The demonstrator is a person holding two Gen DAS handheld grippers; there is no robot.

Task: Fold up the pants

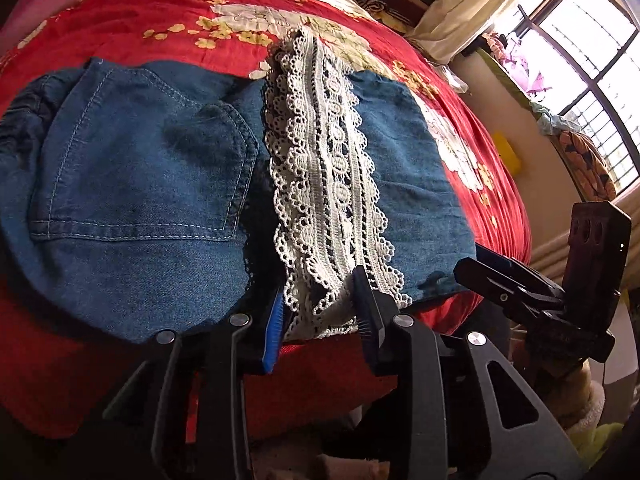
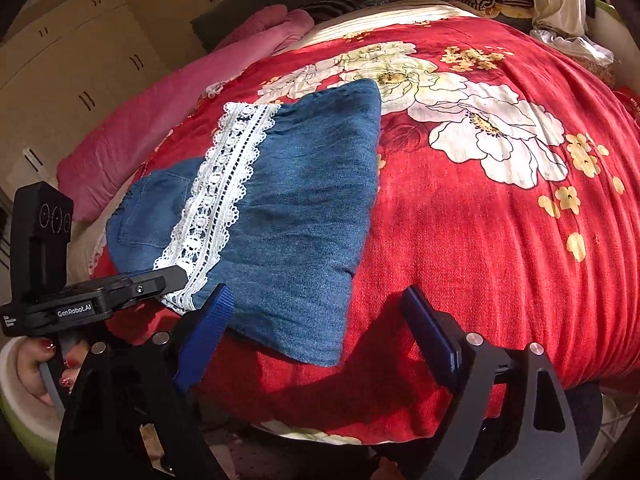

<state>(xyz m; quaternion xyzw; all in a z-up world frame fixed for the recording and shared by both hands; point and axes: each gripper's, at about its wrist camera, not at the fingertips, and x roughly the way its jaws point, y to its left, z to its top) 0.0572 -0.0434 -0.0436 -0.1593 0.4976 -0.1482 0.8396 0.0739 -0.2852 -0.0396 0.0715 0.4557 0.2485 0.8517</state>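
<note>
While the denim pants [image 1: 132, 184] lie across the red floral bedspread [image 1: 152, 20], left wrist view: left gripper [image 1: 320, 312] at bottom centre, fingers pinching the white lace band [image 1: 320, 168] at its near end; band runs up-frame.

Right wrist view: right gripper [image 2: 316, 336] bottom centre, fingers spread wide, empty; the pants' near edge lies between them, closer to the left finger [image 2: 208, 328].

Matt denim pants [image 1: 132, 184], openwork lace trim [image 1: 324, 184]
</note>
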